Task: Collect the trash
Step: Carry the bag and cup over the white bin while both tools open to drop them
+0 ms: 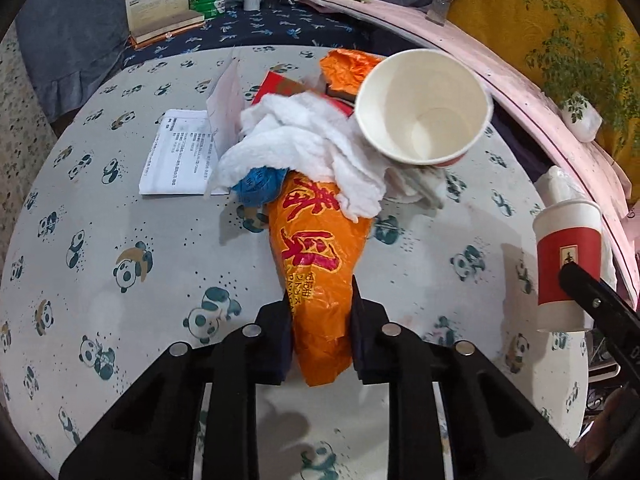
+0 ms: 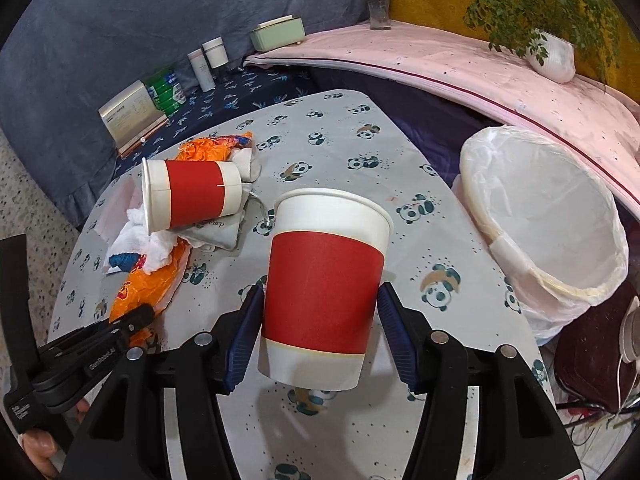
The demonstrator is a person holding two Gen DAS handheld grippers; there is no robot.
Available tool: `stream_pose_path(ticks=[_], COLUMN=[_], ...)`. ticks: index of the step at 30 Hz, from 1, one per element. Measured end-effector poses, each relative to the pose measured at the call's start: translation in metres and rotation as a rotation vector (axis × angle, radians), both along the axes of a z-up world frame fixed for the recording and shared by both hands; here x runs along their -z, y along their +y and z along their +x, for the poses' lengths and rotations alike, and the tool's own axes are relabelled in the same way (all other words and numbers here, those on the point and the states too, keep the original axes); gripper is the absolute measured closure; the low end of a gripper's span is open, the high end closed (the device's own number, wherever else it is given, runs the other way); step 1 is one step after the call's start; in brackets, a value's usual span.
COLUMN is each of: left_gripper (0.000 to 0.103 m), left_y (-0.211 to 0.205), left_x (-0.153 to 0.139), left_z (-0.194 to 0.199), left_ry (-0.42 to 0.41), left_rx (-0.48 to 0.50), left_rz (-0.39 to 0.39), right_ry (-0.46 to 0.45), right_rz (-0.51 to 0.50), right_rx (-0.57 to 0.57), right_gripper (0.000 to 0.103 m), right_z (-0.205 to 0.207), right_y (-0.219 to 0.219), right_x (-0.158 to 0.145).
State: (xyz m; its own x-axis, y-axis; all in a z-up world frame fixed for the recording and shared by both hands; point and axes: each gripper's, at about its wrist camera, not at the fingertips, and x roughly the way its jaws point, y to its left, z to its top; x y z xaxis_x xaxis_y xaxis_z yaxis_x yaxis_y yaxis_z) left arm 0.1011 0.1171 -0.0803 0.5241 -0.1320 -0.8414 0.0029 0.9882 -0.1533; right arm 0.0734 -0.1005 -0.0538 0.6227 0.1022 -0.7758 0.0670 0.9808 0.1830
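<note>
Jaws: left gripper (image 1: pixel 320 312) clamps orange bag (image 1: pixel 316 248) | right gripper (image 2: pixel 320 328) clamps cup (image 2: pixel 324 300)

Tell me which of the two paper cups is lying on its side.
The cup on the trash pile, its open mouth facing sideways. The other cup stands upright between the right gripper fingers.

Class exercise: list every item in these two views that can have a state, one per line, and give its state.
Left hand-held gripper: shut on the orange plastic bag.
Orange plastic bag: lying on the table, crumpled.
Right hand-held gripper: shut on the upright red-and-white paper cup.
Upright red-and-white paper cup: held, slightly tilted.
Second red-and-white paper cup: tipped on its side, empty.
White-lined round bin: open, looks empty.
</note>
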Motion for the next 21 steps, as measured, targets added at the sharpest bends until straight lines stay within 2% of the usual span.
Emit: stream_pose_path(ticks=[10, 21], left_gripper=[0.083, 0.083], left_y=[-0.039, -0.108], left_x=[-0.043, -0.078], left_z=[-0.038, -0.047], left_ry=[-0.073, -0.14], left_rx=[0.081, 0.234], left_rz=[-0.029, -0.039], right_ry=[-0.056, -0.101], right_rz=[0.016, 0.028], right_rx=[0.026, 0.127], right_gripper=[0.047, 0.046], right_z=[-0.026, -0.049], right_y=[-0.018, -0.07], right_x=[-0.022, -0.037])
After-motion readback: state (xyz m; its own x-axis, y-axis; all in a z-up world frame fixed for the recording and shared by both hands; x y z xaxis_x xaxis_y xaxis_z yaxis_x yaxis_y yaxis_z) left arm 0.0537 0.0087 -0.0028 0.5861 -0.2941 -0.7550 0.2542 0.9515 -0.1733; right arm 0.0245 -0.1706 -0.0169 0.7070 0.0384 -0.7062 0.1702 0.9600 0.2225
